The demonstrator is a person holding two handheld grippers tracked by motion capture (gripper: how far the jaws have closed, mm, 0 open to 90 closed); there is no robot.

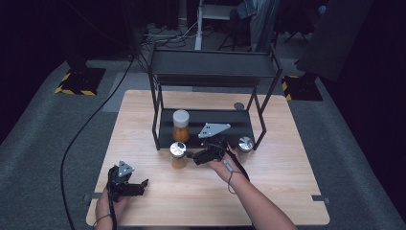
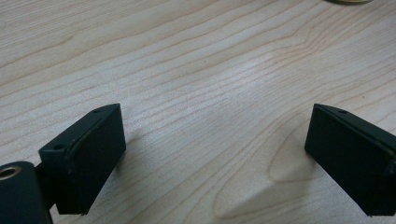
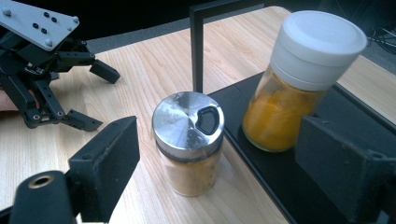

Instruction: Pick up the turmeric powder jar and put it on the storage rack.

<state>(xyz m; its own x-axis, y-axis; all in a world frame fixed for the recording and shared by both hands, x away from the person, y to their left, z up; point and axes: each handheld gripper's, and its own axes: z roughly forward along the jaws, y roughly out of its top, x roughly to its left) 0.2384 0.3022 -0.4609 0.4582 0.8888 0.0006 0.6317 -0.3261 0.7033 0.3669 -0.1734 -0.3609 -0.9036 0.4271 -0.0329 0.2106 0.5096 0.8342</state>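
Steel-lidded spice jar [image 3: 189, 142] upright on tabletop [image 1: 287, 167] just outside rack's [image 1: 213, 72] front edge, dead ahead between right gripper's [image 3: 224, 163] spread, empty fingers [image 3: 105, 165]; left gripper [image 1: 128, 184], likewise open, sits farther off.

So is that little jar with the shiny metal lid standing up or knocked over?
Upright. The metal-lidded spice jar stands on the wooden table, lid on top.

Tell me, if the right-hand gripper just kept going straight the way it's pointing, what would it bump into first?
Most likely the steel-lidded spice jar: it stands on the table directly ahead of the open right gripper, roughly centred between its jaws. Depth is hard to judge.
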